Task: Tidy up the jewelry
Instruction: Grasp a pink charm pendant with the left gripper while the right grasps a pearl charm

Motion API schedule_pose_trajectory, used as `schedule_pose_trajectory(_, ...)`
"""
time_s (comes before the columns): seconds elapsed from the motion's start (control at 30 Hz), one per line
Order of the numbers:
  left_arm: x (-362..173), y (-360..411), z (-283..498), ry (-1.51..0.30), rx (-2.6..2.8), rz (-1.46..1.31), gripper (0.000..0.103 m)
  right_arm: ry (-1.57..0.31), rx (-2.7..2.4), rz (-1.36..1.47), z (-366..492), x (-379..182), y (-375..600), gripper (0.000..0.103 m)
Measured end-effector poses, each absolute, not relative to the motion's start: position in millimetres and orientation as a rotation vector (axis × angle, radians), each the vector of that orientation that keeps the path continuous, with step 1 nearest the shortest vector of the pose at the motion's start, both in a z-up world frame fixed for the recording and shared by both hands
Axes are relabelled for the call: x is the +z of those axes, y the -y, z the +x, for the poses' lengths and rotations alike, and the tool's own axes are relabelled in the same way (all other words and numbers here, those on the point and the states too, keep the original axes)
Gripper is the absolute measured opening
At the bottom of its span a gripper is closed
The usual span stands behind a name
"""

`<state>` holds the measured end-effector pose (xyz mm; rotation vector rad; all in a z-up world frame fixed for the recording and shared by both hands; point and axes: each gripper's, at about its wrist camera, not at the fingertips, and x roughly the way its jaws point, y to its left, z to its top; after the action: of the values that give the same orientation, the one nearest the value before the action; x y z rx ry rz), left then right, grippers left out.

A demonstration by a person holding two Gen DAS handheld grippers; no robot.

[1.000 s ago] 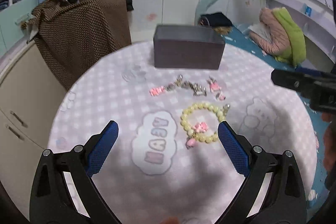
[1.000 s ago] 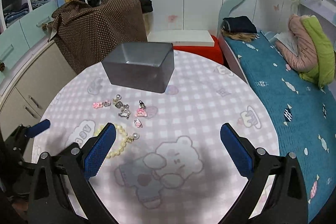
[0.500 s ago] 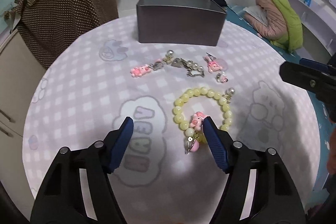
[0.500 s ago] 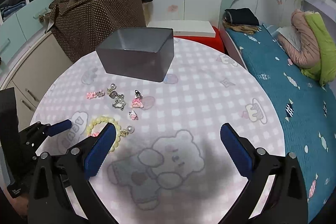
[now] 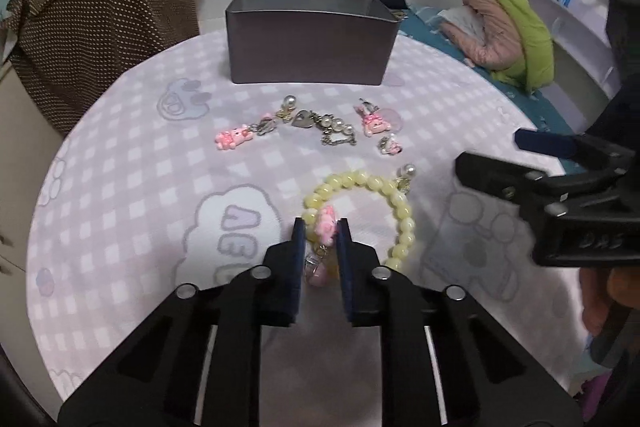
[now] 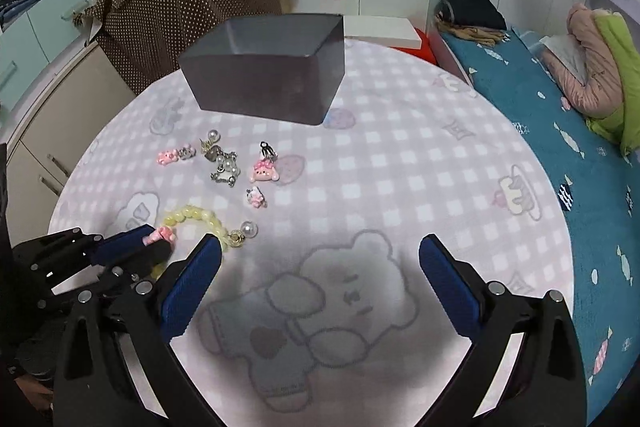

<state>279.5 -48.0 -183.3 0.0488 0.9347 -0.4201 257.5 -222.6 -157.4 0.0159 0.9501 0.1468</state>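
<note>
left gripper [image 5: 321, 233] just closed from wide to a narrow pinch on bracelet [image 5: 394, 195] at its pink charm.
bracelet still flat on table [image 5: 120, 187], near box [image 5: 310, 39]; ready to lift. right gripper [image 6: 320, 263] wide, empty.

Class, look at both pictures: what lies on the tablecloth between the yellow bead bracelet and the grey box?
Small pink charms and a pearl chain lie between yellow bead bracelet and grey box, in both views.

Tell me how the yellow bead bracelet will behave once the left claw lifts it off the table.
The yellow bead bracelet is a loop of separate beads, so it will probably sag and swing rather than hold its ring shape. The left claw, whose jaws have just been closing, pinches only the pink charm, so the rest likely dangles. Its smooth round beads could slip or roll if dropped.
</note>
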Motion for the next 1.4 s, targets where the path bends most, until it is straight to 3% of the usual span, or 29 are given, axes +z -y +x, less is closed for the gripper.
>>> schedule_pose_trajectory(0.13,-180.1,41.4,277.9,-0.925,-0.449,0.0,0.01,-0.96,0.15,0.008,260.3,-162.4,219.6,0.091)
schedule_pose_trajectory(0.47,-163.6,25.7,272.0,-0.865,-0.429,-0.046,0.01,-0.972,0.172,0.005,267.1,-173.5,212.2,0.083)
schedule_pose_trajectory(0.73,-153.3,16.3,271.6,-0.828,-0.383,-0.042,0.01,-0.957,0.227,-0.014,275.3,-173.4,198.9,0.058)
schedule_pose_trajectory(1.1,-155.0,12.9,272.1,-0.833,-0.373,-0.05,0.01,-0.98,0.27,0.018,275.0,-175.9,188.8,0.035)
schedule_pose_trajectory(1.3,-155.0,10.8,272.9,-0.833,-0.367,-0.053,0.01,-0.963,0.269,-0.024,273.3,-177.8,192.1,0.01)
schedule_pose_trajectory(1.4,-154.8,11.3,272.9,-0.833,-0.369,-0.054,0.01,-0.961,0.299,-0.028,271.8,-178.3,192.7,0.01)
